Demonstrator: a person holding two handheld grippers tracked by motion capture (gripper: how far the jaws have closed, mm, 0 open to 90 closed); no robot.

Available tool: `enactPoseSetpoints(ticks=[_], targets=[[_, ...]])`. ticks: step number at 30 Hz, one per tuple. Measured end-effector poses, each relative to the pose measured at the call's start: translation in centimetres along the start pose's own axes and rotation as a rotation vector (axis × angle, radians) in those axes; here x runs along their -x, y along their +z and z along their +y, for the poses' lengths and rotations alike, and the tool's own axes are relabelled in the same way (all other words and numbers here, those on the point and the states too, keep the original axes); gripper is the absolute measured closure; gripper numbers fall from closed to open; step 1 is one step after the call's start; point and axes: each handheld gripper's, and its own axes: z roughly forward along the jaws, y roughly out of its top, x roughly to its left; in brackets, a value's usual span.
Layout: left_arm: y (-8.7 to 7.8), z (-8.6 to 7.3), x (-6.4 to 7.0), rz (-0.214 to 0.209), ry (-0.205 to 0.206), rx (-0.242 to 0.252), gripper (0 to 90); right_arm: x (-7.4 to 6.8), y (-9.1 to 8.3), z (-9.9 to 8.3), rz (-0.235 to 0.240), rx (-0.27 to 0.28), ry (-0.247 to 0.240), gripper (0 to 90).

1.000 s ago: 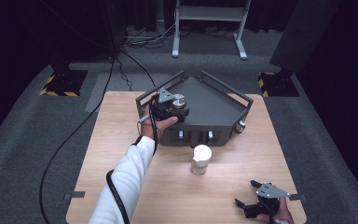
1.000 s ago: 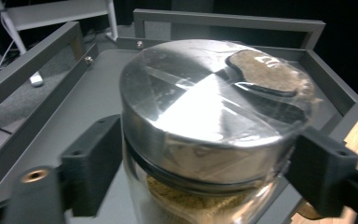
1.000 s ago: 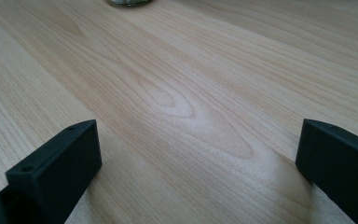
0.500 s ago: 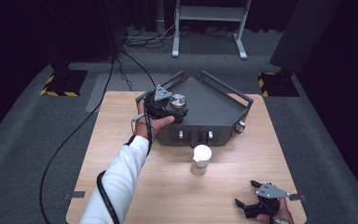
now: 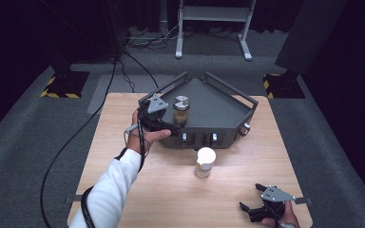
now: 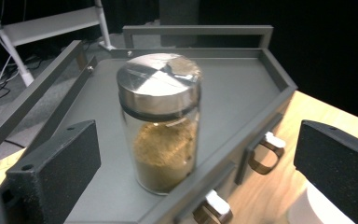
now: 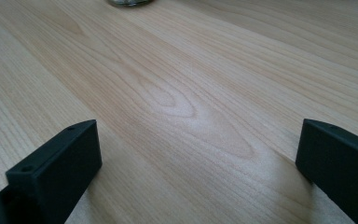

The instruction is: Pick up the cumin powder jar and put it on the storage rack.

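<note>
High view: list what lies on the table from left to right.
Left claw → metal-lidded jar on the grey tray → white-lidded jar → right claw.

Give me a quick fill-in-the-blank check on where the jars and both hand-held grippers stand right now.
1. The jar with the metal lid stands on the grey ____.
2. The left hand-held gripper has its jaws ____ on either side of that jar.
3. The white-lidded jar stands on the wooden ____.
4. The right hand-held gripper is near the table's ____ right corner.

Missing words: tray; open; table; near
</note>
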Motion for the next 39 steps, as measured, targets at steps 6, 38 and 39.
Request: enactPoseSetpoints(ticks=[6,38,39], targets=[[-1.5,-0.9,0.4,-0.029,0.034,-0.001,0.5,0.1,0.0,0.0,0.004,0.000,-0.003,0.0],[-6.7,-9.1,2.7,-0.053,0.029,0.005,0.4,0.1,0.0,0.0,0.005,0.000,-0.004,0.0],[-6.8,-9.5,2.7,-0.053,0.026,0.008,0.4,0.1,0.0,0.0,0.005,0.000,-0.004,0.0]])
